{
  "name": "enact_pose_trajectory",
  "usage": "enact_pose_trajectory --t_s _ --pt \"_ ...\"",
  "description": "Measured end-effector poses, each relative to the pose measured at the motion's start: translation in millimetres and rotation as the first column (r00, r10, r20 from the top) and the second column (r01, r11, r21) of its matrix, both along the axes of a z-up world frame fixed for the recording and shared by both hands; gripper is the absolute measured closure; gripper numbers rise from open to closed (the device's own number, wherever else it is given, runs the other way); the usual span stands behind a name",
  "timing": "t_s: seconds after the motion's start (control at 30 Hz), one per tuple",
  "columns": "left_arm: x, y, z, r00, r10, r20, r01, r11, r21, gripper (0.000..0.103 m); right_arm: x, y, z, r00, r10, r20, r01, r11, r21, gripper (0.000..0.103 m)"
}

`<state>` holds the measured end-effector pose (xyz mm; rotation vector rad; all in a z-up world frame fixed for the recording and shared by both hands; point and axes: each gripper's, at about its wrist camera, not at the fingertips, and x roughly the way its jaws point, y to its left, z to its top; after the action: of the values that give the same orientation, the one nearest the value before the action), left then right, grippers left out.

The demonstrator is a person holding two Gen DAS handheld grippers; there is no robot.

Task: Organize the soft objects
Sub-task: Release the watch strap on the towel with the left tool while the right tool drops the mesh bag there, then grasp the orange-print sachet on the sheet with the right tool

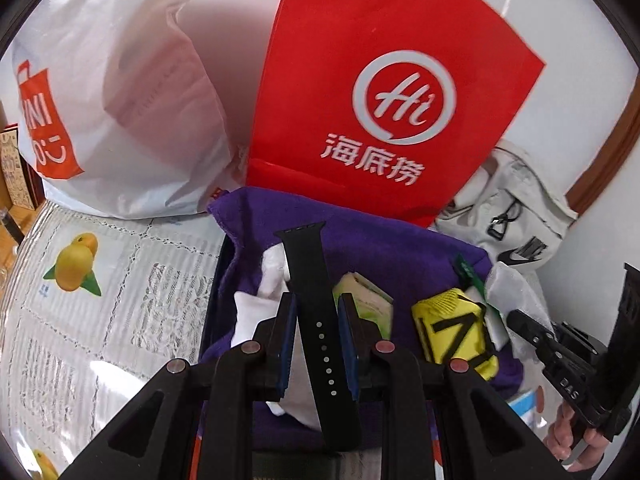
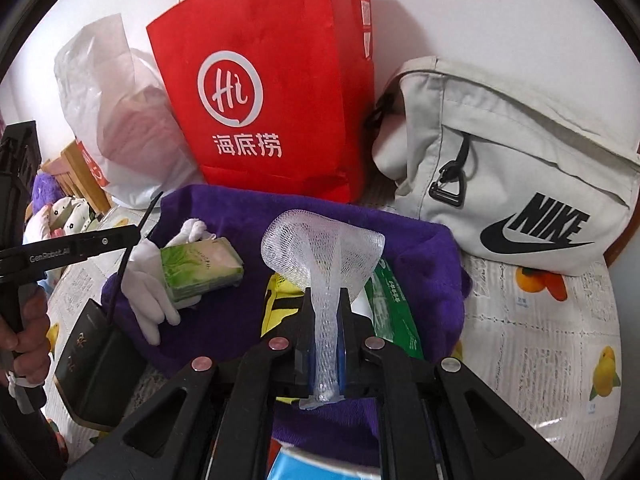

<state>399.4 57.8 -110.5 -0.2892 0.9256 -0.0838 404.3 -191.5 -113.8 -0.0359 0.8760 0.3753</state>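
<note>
Above the purple cloth-lined box (image 2: 420, 256), the left gripper (image 1: 317, 316) is clamped on a black watch strap (image 1: 308, 264), the right gripper (image 2: 325, 312) on a white foam net sleeve (image 2: 320, 240). Advice: lower each into clear space before releasing. The box holds white gloves (image 2: 148, 280), a tissue pack (image 2: 200, 268), a yellow pouch (image 1: 456, 328) and a green packet (image 2: 394, 312).

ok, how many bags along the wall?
3: white plastic bag at left, red paper bag in the middle, beige Nike bag at right. More could be hidden behind them.
</note>
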Motion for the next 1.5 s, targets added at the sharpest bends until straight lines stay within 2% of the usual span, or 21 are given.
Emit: enact_pose_trajectory --t_s 0.17,0.2,0.27,0.33,0.37,0.43,0.53,0.63,0.8,0.93,1.07,1.13,1.27,1.5 --pt "13 -1 -18 0.998 -0.008 -0.067 0.010 1.000 0.020 0.082 7 5 -11 0.999 0.015 -0.032 -0.015 1.000 -0.020 0.093" --pt "14 0 -20 0.997 -0.008 -0.074 0.009 1.000 0.017 0.082 8 6 -13 0.999 0.018 -0.037 -0.019 1.000 -0.022 0.091" --pt "16 0 -23 0.997 -0.009 -0.083 0.010 1.000 0.012 0.082 11 7 -16 0.999 0.022 -0.045 -0.023 0.999 -0.026 0.080" --pt "17 1 -24 0.996 -0.012 -0.086 0.013 1.000 0.009 0.082 11 8 -16 0.999 0.026 -0.044 -0.027 0.999 -0.025 0.061" --pt "16 3 -23 0.996 -0.014 -0.085 0.014 1.000 -0.001 0.082 10 8 -15 0.999 0.027 -0.038 -0.028 0.999 -0.020 0.057" --pt "17 5 -22 0.996 -0.016 -0.088 0.015 1.000 -0.014 0.075 8 10 -11 0.999 0.034 -0.023 -0.035 0.999 -0.014 0.041" --pt "14 7 -18 0.997 -0.016 -0.080 0.014 1.000 -0.017 0.070 4 12 -6 0.999 0.034 0.000 -0.034 0.999 -0.024 0.035" --pt "8 10 -13 0.997 -0.016 -0.073 0.015 1.000 -0.019 0.063 -1 14 -1 0.999 0.036 0.011 -0.035 0.999 -0.033 0.033" --pt "-12 15 0 0.998 -0.015 -0.063 0.015 1.000 -0.001 0.062 -16 12 11 0.999 0.018 0.030 -0.017 0.999 -0.034 0.033" --pt "-31 16 9 0.999 -0.016 -0.048 0.017 1.000 0.016 0.056 -39 10 25 0.999 0.019 0.046 -0.018 1.000 -0.005 0.033" --pt "-57 20 19 0.999 -0.005 -0.037 0.007 0.999 0.032 0.053 -79 14 39 0.996 0.039 0.081 -0.039 0.999 0.006 0.033" --pt "-69 22 23 0.999 0.018 -0.038 -0.016 0.999 0.049 0.046 -101 16 43 0.995 0.064 0.081 -0.065 0.998 0.014 0.033" --pt "-102 24 34 0.999 0.030 -0.012 -0.029 0.997 0.078 0.046 -147 22 45 0.991 0.112 0.078 -0.114 0.993 0.032 0.033" --pt "-158 22 41 1.000 -0.007 0.011 0.007 0.998 0.061 0.046 -221 29 21 0.985 0.174 0.021 -0.174 0.985 0.018 0.033"
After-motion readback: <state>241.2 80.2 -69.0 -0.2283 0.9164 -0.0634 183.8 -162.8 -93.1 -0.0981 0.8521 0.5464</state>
